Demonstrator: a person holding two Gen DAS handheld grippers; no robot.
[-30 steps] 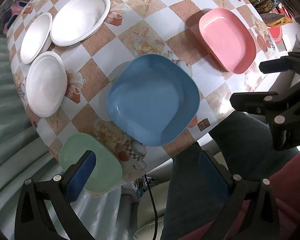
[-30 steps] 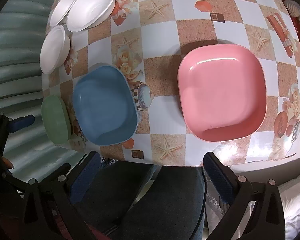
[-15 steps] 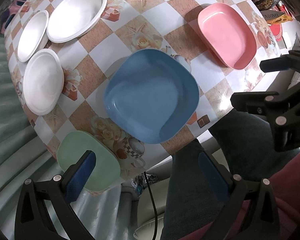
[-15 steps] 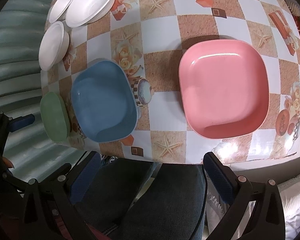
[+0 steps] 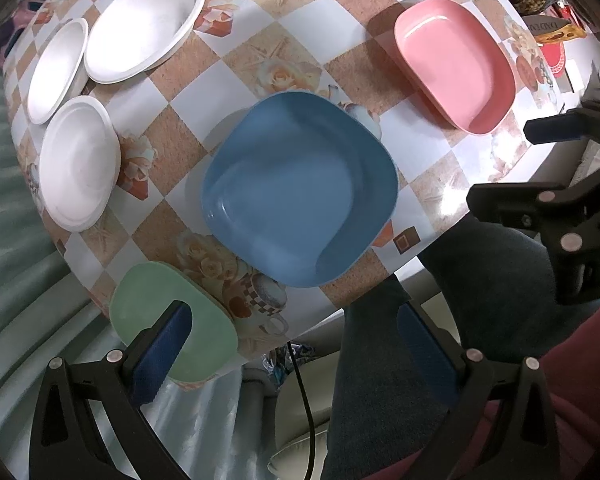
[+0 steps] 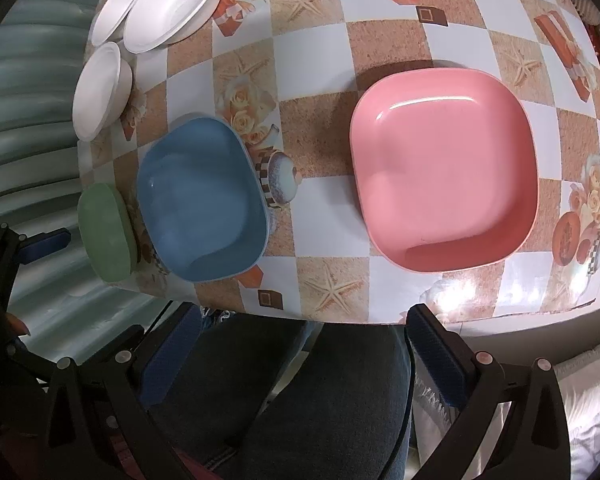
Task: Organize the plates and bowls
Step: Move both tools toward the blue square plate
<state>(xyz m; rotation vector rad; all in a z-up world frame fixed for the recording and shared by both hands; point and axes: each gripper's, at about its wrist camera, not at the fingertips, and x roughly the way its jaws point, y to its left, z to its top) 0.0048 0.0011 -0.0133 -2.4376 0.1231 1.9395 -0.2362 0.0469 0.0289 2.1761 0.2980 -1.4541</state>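
Both tools empty, held off the table edge above my lap. My left gripper (image 5: 292,332) spread wide; right gripper (image 6: 300,348) likewise. Square blue plastic plate (image 5: 300,192) mid-table, square pink plate (image 6: 444,172) to its right, green plate (image 5: 168,332) at its left near the corner, three round white bowls (image 5: 140,24) beyond.

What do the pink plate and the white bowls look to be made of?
Pink plate: likely hard plastic or melamine, glossy; a sharp light streak runs along its far inner wall. White bowls: matte with no glare and thick, soft rolled rims, so probably foam or pressed-paper disposables, though I can't rule out matte ceramic.
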